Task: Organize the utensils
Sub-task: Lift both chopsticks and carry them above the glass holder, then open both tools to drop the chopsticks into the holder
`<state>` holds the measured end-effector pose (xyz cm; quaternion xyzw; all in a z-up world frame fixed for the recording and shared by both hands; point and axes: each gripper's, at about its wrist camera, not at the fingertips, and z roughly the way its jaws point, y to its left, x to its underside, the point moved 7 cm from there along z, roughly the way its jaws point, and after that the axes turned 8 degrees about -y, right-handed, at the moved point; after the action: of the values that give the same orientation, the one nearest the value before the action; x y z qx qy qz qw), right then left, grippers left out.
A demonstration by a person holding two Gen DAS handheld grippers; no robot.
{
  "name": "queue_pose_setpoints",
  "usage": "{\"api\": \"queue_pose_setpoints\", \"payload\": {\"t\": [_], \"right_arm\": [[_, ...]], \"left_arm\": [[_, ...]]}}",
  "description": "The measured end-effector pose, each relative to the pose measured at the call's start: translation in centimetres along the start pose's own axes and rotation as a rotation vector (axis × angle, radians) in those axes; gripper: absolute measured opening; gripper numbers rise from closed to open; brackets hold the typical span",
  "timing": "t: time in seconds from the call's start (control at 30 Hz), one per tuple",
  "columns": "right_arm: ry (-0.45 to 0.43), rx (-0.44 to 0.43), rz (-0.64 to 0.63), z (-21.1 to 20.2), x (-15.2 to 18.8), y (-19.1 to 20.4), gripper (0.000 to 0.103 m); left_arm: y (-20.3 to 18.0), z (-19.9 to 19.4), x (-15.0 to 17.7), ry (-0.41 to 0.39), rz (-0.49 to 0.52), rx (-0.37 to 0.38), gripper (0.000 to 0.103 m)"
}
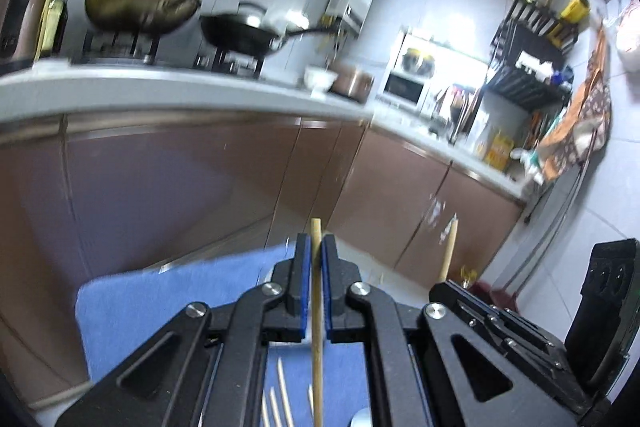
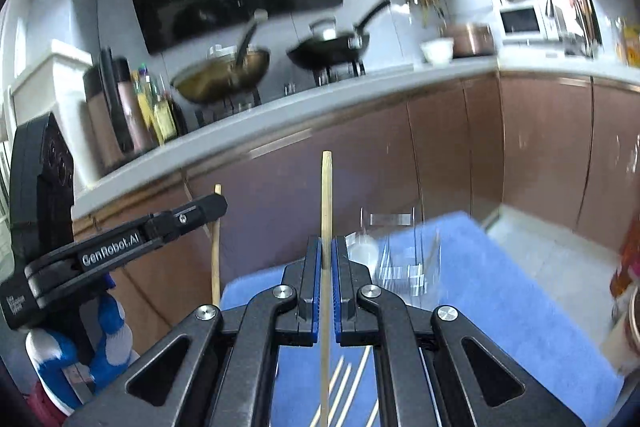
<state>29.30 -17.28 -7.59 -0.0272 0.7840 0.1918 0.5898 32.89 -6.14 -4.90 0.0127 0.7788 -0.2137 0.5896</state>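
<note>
My left gripper (image 1: 316, 247) is shut on a wooden chopstick (image 1: 317, 307) that stands upright between its blue pads, above the blue cloth (image 1: 168, 299). My right gripper (image 2: 327, 247) is shut on a second wooden chopstick (image 2: 326, 211), also upright. Each gripper shows in the other's view: the right one (image 1: 480, 303) holding its chopstick (image 1: 448, 251), the left one (image 2: 120, 243) holding its chopstick (image 2: 216, 251). Several more chopsticks (image 2: 352, 383) lie on the cloth below the grippers. A clear glass holder (image 2: 400, 255) stands on the cloth just ahead and right of the right gripper.
Brown cabinet fronts (image 1: 200, 179) and a grey counter (image 2: 320, 103) stand beyond the cloth. Two pans (image 2: 224, 71) sit on the stove. Bottles (image 2: 152, 107) stand at the counter's left end. A dish rack (image 1: 528, 55) and small oven (image 1: 408, 83) are at the right.
</note>
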Motion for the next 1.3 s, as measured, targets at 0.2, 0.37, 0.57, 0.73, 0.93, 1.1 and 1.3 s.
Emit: {"api": "queue_pose_setpoints", "payload": {"t": [0.2,0.37,0.57,0.73,0.93,1.1,1.3], "right_arm": [[-0.126,-0.010,-0.012,3.4,-4.7,-1.3,0.005],[-0.199,0.021,-0.034,6.8,-6.1,-3.2,0.005],[-0.201,0.069,-0.046,11.5,-4.8,-6.1,0.005],[-0.178,0.122,-0.067,13.6,-1.8,-7.9,0.005],[-0.125,0.158,-0.037,14.7,1.4,-9.9,0.006],[-0.125,0.172,-0.031,13.7,1.7,-9.8,0.013],[-0.138,0.185,-0.023,11.3,0.8,-9.0,0.019]], "left_arm": [[-0.1,4.6,-3.0,-0.111,0.002,-0.035,0.004],[0.6,9.3,-3.6,-0.181,-0.012,-0.081,0.004],[1.9,13.9,-1.3,-0.210,-0.020,-0.131,0.005],[2.6,16.6,1.3,-0.198,-0.021,-0.150,0.005],[3.4,18.3,4.6,-0.165,-0.007,-0.167,0.005],[4.1,17.3,5.4,-0.138,-0.035,-0.157,0.011],[4.2,13.7,4.1,-0.153,-0.021,-0.142,0.029]]}}
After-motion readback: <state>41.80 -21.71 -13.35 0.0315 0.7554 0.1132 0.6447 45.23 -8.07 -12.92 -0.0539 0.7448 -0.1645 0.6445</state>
